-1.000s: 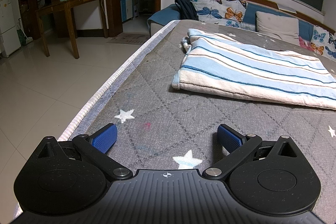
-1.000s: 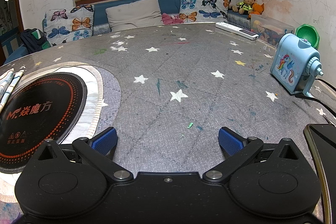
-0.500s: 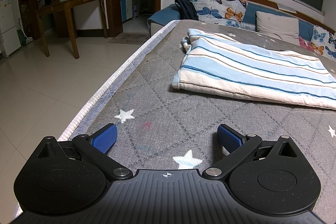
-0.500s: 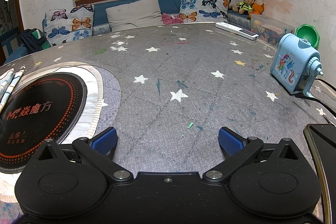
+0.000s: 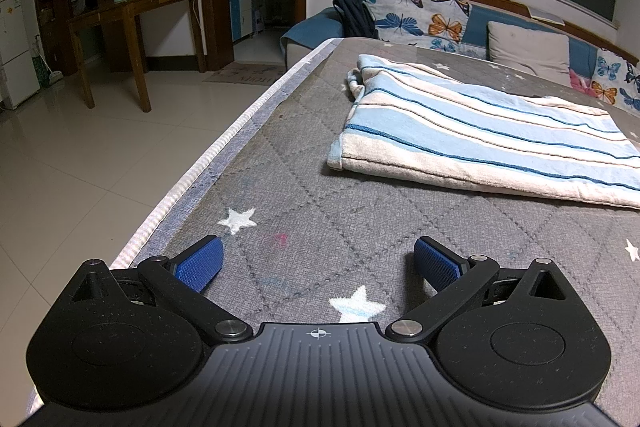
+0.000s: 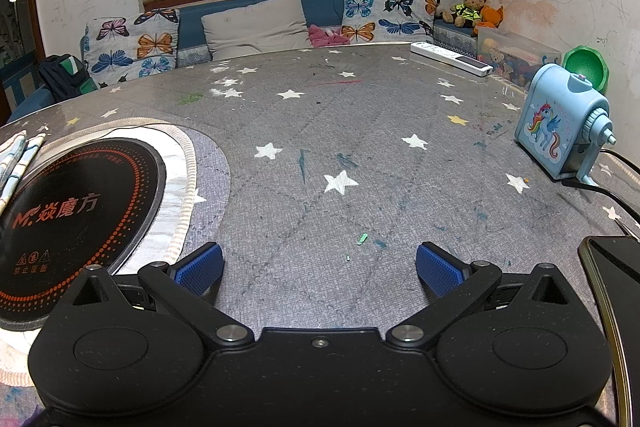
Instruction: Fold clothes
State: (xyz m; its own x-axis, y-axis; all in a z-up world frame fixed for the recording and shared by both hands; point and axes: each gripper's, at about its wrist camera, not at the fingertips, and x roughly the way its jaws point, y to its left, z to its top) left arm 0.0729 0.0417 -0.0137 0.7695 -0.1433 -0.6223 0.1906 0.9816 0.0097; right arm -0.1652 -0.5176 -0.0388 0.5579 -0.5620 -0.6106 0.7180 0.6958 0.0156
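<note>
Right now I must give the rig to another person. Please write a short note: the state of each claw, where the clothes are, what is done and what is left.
Left claw: open, empty, low over the grey star-pattern table cover, near its left edge.
Right claw: open, empty, low over the same cover, between the round black cooktop and the phone.
Clothes: one striped blue-and-white garment lies ahead and to the right of the left claw, apparently folded flat; only its edge shows in the right view.
Done: neither claw touches it.
Left: whether more folds are needed cannot be told; if so, start from its near left corner.
</note>
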